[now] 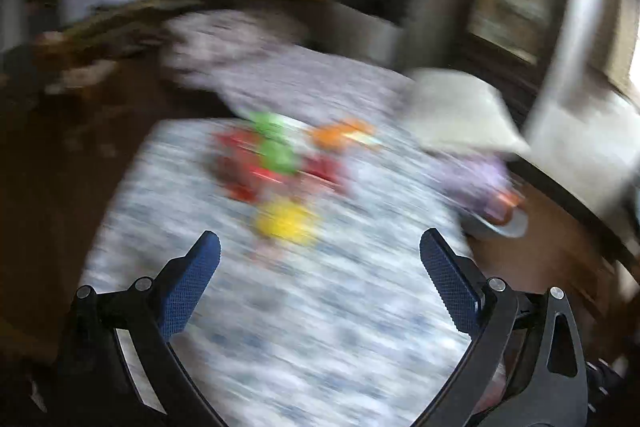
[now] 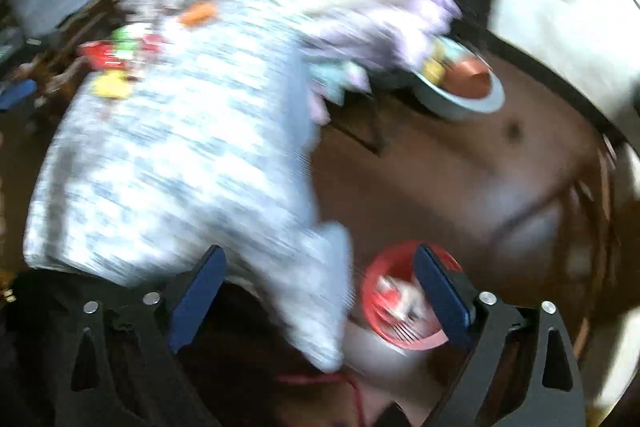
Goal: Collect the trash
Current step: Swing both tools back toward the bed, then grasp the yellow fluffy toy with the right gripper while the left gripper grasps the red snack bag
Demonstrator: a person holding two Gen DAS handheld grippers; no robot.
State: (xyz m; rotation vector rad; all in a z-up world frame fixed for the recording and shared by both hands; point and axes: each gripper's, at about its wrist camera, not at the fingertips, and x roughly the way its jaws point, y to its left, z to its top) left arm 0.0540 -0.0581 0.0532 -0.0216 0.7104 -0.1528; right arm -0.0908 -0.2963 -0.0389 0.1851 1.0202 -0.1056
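Fingers: left gripper [image 1: 320,247] and right gripper [image 2: 320,263] both spread wide, nothing held
Wrappers [image 1: 276,163]: blurred colourful pile, far on patterned cloth [image 1: 280,327]
Red basket [image 2: 400,303]: near right, on floor

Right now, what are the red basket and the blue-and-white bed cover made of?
Red basket: probably plastic, given its bright glossy rim and thin slotted wall. Bed cover: looks like soft printed cloth, matte, sagging at its corner. Blur leaves both uncertain.
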